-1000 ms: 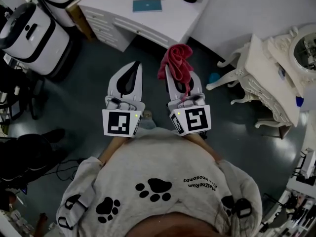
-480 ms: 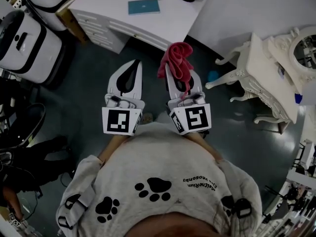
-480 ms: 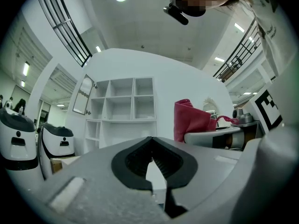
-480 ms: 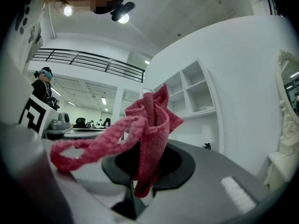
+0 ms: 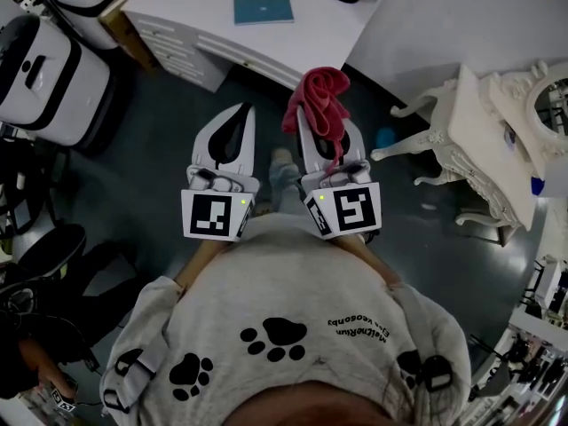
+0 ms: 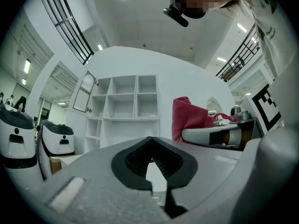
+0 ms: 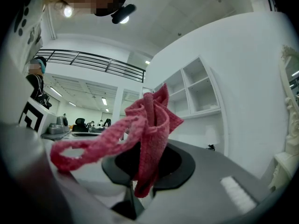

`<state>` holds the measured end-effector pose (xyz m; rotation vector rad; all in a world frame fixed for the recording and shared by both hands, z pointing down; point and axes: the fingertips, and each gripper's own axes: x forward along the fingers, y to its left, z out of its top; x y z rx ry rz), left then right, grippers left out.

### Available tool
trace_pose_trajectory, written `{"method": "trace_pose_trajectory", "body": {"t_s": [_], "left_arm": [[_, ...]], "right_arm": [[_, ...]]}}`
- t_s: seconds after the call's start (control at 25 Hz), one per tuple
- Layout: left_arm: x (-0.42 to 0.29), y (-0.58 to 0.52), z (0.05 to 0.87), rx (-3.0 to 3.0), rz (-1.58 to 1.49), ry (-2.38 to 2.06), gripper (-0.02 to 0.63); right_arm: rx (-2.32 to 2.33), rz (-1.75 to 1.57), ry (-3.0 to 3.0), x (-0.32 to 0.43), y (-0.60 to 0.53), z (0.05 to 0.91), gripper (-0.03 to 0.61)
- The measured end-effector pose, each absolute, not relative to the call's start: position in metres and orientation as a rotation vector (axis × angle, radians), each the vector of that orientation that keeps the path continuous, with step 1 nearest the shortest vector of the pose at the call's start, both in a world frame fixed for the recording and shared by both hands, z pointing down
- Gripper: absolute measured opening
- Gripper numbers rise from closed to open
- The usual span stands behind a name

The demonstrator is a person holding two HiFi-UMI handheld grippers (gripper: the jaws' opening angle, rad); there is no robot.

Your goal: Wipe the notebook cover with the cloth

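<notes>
Two bulky white machines [image 5: 46,67] with black trim stand at the far left on the dark grey floor [image 5: 151,158]. Right of them, a white desk [image 5: 191,20] with drawers runs along the far side. The teal notebook [image 5: 264,10] lies flat on its top, closed, with nothing touching it.

Nearer, the left gripper [image 5: 242,116] points toward the desk. Its jaws are together at the tip, and only the hollow between the black pads shows in the left gripper view [image 6: 150,141], so it carries nothing. The notebook lies well beyond it, slightly to the right of its tip.

Just beside it on the right, the right gripper [image 5: 326,118] is clamped on the red cloth [image 5: 320,96]. The right gripper view shows the cloth [image 7: 150,125] pinched between the pads, one fold standing up past the tips and a looser strip hanging out to the left. Cloth and notebook are well apart. The notebook sits farther away and to the left of the cloth, with bare floor and the desk edge between them.

At the near edge is the person's pale sweatshirt [image 5: 293,327] with black paw prints. At the far right stands an ornate white table [image 5: 484,136] with curved legs.
</notes>
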<state>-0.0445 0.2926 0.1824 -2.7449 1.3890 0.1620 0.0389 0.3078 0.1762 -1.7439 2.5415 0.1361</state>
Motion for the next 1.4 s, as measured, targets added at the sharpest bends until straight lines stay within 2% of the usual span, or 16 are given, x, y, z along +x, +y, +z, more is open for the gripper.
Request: {"method": "trace_pose_trajectory", "body": {"t_s": [0.96, 1.4], "left_arm": [[-0.001, 0.078, 0.183, -2.662, 0.119, 1.553, -0.002], [0.008, 0.031, 0.198, -2.641, 0.056, 1.632, -0.002]], "right_arm": [[-1.59, 0.097, 2.67, 0.09, 0.077, 0.188, 0.06], [-1.539, 0.056, 2.714, 0.105, 0.018, 0.195, 0.06]]}}
